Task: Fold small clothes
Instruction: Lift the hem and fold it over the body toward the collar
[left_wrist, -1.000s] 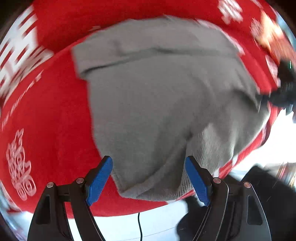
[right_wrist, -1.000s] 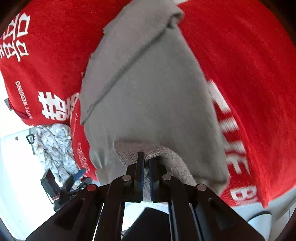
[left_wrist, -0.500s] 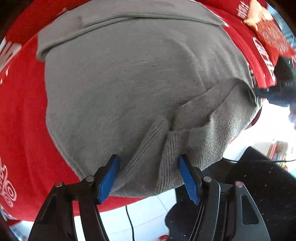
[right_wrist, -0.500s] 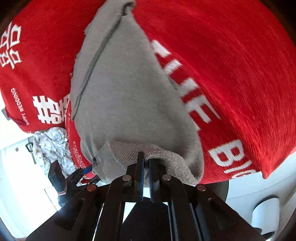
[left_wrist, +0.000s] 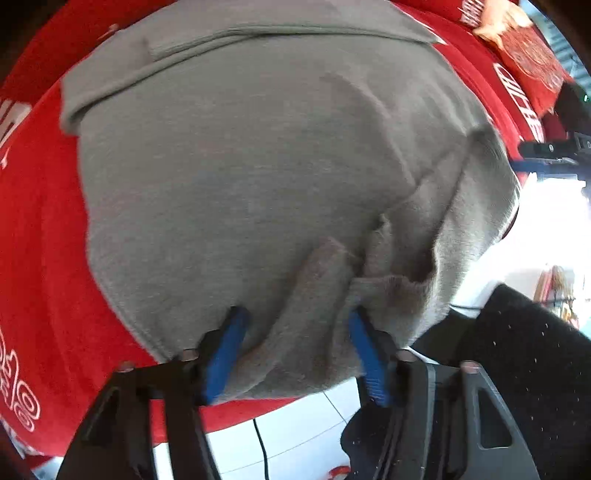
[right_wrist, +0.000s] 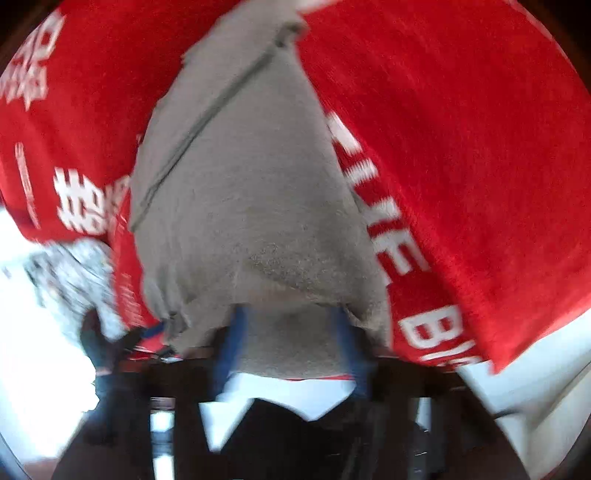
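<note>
Here the left tongs point steeply down with their blue pads set either side of a bunched ridge at the near edge of the grey garment; the jaws are closing, the cloth is between them, but whether the pads press on it yet I cannot tell. The right tongs are blurred, their jaws are opening and stand apart, with the garment's near hem lying between them and no pad clearly gripping it. The garment lies spread on a red cloth with white lettering that covers the worktop, a folded band running across its far end. In the left view the right tongs show at the garment's right edge. Beyond the near edge of the worktop, white floor tiles and a black cable show below.
</note>
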